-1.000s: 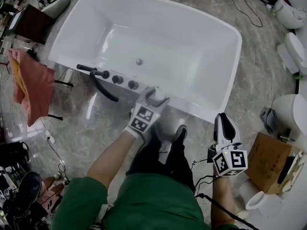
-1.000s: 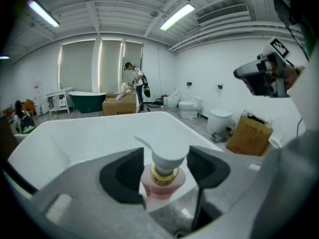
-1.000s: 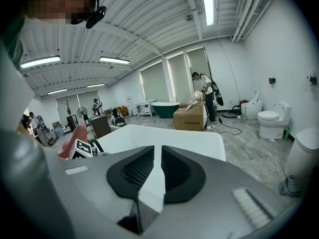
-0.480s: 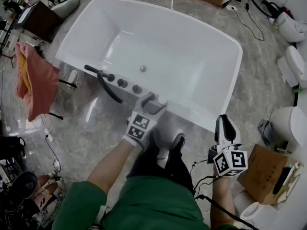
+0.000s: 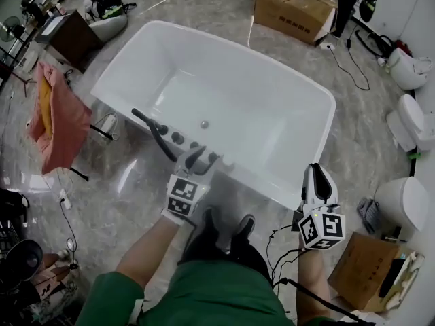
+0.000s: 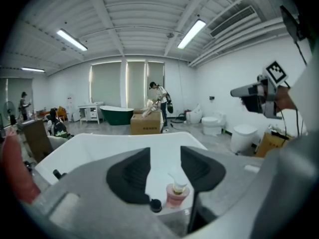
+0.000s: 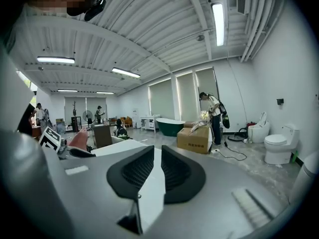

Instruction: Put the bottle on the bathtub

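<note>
A small pink bottle [image 6: 176, 195] with a white pump stands upright on the near rim of the white bathtub [image 5: 258, 114], beside a black knob [image 6: 155, 204]. In the head view the bottle [image 5: 227, 161] is a small pale spot just right of the knobs. My left gripper [image 5: 202, 158] is open just short of the rim. In the left gripper view the bottle shows beyond and below the left gripper [image 6: 164, 168], untouched by its jaws. My right gripper [image 5: 318, 175] hangs outside the tub's near right corner. The right gripper [image 7: 157, 168] is shut with nothing in it.
A black faucet [image 5: 158, 136] and knobs sit on the near rim, left of the bottle. A pink towel [image 5: 58, 114] hangs on a rack at the left. Cardboard boxes [image 5: 292, 12] [image 5: 360, 267] and toilets [image 5: 404, 206] stand around. Cables [image 5: 350, 66] cross the floor.
My left gripper has drawn back from the tub rim toward my body. The bottle stays standing on the rim. The head view has tilted to show more of the room.
</note>
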`<control>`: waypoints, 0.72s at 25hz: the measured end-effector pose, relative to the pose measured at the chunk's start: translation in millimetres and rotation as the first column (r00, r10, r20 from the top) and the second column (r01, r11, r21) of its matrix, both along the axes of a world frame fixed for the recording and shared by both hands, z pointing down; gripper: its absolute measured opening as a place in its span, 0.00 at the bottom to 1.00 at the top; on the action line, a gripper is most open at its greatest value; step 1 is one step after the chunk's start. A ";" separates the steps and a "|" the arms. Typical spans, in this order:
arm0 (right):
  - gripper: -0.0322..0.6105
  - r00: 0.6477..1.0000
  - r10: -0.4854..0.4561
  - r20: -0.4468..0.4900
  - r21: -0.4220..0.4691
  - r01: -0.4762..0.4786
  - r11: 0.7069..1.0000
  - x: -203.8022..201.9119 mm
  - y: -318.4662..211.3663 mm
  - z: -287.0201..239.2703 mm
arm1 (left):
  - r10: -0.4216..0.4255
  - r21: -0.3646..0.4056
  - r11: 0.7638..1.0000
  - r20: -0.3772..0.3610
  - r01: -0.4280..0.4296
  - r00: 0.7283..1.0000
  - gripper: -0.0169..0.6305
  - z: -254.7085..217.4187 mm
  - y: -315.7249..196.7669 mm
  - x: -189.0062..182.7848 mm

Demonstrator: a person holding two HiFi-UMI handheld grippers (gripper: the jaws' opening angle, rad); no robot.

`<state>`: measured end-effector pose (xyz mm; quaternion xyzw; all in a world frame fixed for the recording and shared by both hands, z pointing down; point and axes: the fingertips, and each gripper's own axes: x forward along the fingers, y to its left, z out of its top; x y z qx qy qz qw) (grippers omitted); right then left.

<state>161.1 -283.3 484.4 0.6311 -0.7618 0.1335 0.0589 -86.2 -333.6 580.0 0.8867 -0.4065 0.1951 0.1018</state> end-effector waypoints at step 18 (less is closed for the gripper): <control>0.11 0.999 -0.009 -0.036 0.302 0.019 0.953 5.3 7.6 -163.4 | -0.056 0.239 0.968 -0.102 0.079 0.993 0.31 -215.0 -5.7 29.7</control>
